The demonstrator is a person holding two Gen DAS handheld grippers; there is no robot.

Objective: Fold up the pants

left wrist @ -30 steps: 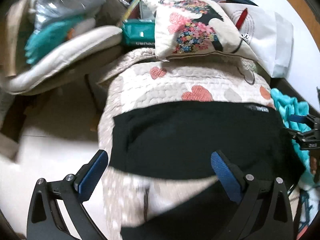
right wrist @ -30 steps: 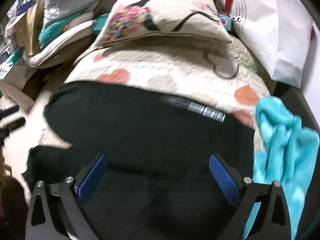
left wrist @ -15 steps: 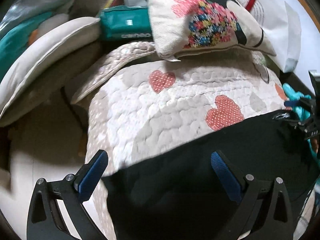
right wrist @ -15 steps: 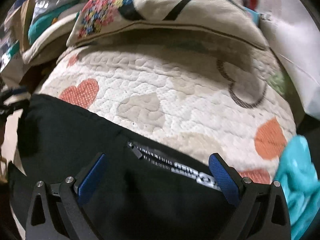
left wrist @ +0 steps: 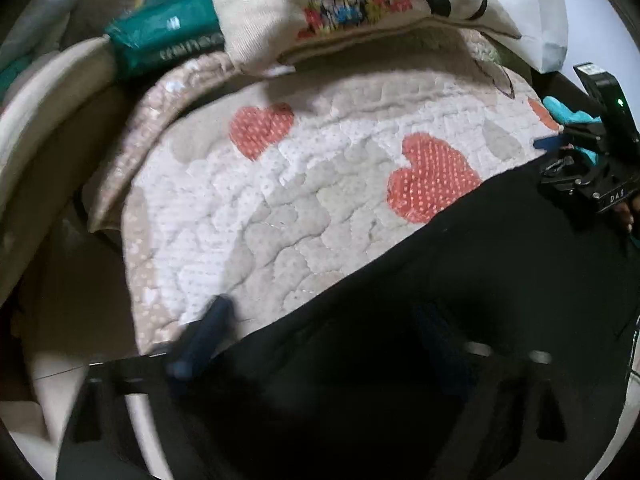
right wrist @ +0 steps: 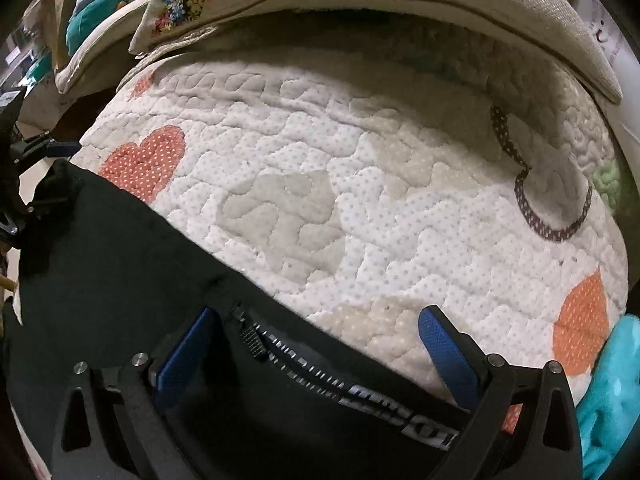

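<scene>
The black pants (left wrist: 480, 280) lie flat on a quilted heart-print cover (left wrist: 280, 200). In the left wrist view my left gripper (left wrist: 320, 336) is low over their far left corner. Its jaws are closing and blurred; one finger (left wrist: 204, 332) is over the quilt, the other over the cloth, with the pants' edge between them. In the right wrist view my right gripper (right wrist: 316, 356) straddles the pants (right wrist: 120, 260) at the waistband with white lettering (right wrist: 360, 392). Its jaws are closing slightly but stand wide, pads clear of the cloth. Each view shows the other gripper at its edge (left wrist: 560, 148) (right wrist: 44, 160).
A flowered pillow (left wrist: 360, 0) (right wrist: 400, 4) lies along the far side of the quilt (right wrist: 360, 200). A teal fleece cloth (right wrist: 612, 400) sits at the right edge. A teal pack (left wrist: 160, 40), a white bag (left wrist: 532, 8) and a cream cushion (left wrist: 40, 92) crowd the back and left.
Both grippers have come down and forward to the far edge of the pants. The left jaws have narrowed a lot and are blurred; the right jaws have narrowed a little.
</scene>
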